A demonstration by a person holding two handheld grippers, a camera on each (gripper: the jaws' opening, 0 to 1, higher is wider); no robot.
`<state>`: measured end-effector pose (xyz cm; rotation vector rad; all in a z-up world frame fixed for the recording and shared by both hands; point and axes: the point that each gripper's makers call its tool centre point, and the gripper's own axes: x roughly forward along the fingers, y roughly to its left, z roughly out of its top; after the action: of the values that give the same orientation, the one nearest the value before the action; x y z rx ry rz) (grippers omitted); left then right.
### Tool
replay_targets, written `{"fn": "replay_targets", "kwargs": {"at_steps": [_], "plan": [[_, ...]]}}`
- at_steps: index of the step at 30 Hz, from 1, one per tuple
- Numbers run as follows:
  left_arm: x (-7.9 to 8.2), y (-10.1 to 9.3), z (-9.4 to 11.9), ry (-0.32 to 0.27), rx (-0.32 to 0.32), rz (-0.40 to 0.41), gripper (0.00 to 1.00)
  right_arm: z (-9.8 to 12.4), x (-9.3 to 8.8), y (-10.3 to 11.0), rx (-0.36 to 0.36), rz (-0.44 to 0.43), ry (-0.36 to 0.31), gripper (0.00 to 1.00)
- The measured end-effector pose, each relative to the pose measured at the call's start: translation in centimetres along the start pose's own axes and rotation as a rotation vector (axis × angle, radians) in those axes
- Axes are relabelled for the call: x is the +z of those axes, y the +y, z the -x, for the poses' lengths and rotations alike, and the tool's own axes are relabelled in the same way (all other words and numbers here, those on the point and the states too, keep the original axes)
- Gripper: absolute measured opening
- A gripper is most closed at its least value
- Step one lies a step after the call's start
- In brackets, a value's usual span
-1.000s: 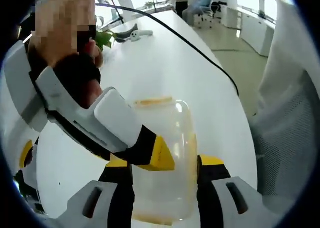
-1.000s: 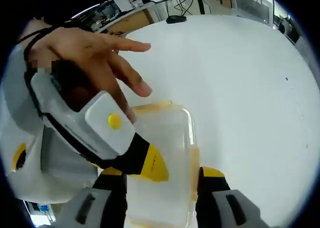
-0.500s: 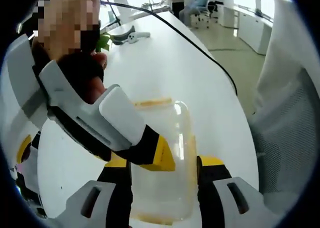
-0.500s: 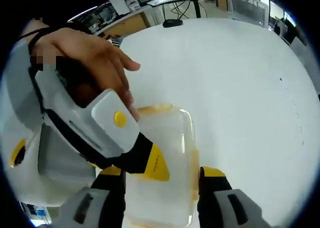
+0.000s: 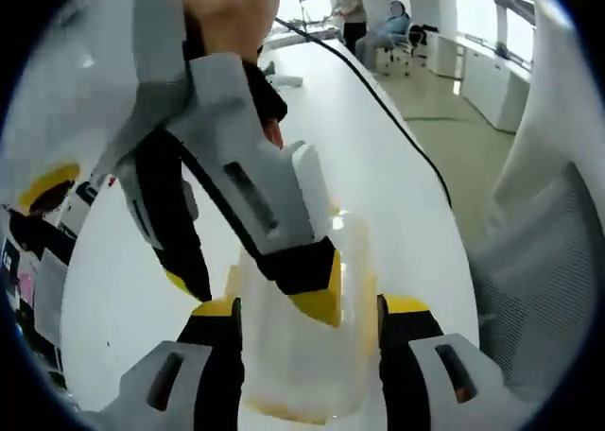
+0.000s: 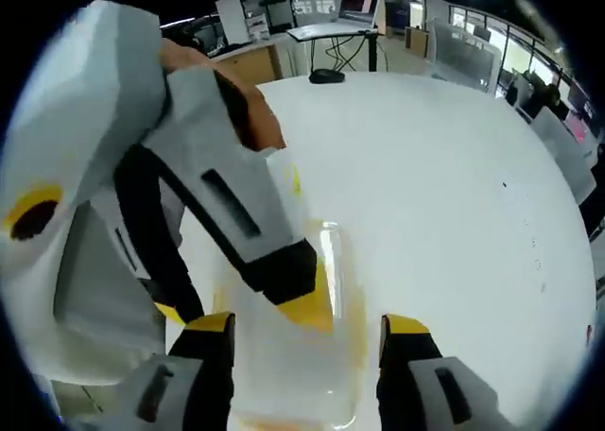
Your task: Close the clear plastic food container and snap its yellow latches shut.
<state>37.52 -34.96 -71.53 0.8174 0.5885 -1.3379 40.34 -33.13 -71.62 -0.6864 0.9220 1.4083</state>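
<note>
Step in hand, by judgement: pressing the lid down and working a latch. The clear plastic container (image 5: 302, 355) rests on the white worktop (image 5: 378, 166) between the jaws of the left claw (image 5: 307, 322), which stand wide to either side of it. Whether the pads touch its walls cannot be told. The right claw (image 5: 260, 284) comes into the left gripper view from above, its yellow-tipped jaws planted on the container top just ahead of the left claw's jaws. How far apart they stand cannot be told.

In the right gripper view the arrangement mirrors: the container (image 6: 302, 355) lies between the wide jaws of the right claw (image 6: 307, 332), and the left claw (image 6: 241, 303) bears on the lid from above.

Materials: the container is a rounded-corner rectangular box of translucent, slightly frosted plastic. A yellow latch (image 5: 284, 414) runs along the edge nearest the left claw. Its locked or unlocked condition cannot be read. The worktop is smooth, matte and white. A black cable (image 5: 397, 119) lies beyond the container.

Next move, by judgement: hold the box steady with one claw and press each latch flap against the wall until seated.
</note>
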Motion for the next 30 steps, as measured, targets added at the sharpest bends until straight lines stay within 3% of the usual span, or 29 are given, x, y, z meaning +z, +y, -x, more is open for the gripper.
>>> {"fn": "replay_targets", "kwargs": {"at_steps": [4,13,18,26,30], "plan": [[-0.9,0.4,1.1,0.008,0.01,0.008,0.57,1.0,-0.1,0.3,-0.027,0.027,-0.021,0.61],[-2.6,1.9,3.1,0.01,0.037,0.05,0.55,2.0,-1.5,1.8,-0.085,0.034,-0.057,0.7],[-3.3,1.8,3.2,0.014,0.037,0.054,0.56,1.8,-3.0,2.1,-0.105,0.052,-0.022,0.73],[-4.9,1.8,3.6,0.031,0.011,0.049,0.64,1.9,-4.0,2.2,-0.123,0.013,-0.046,0.74],[-5.2,1.1,3.2,0.026,-0.038,0.051,0.67,1.7,-4.7,2.5,-0.117,-0.002,-0.042,0.73]]}}
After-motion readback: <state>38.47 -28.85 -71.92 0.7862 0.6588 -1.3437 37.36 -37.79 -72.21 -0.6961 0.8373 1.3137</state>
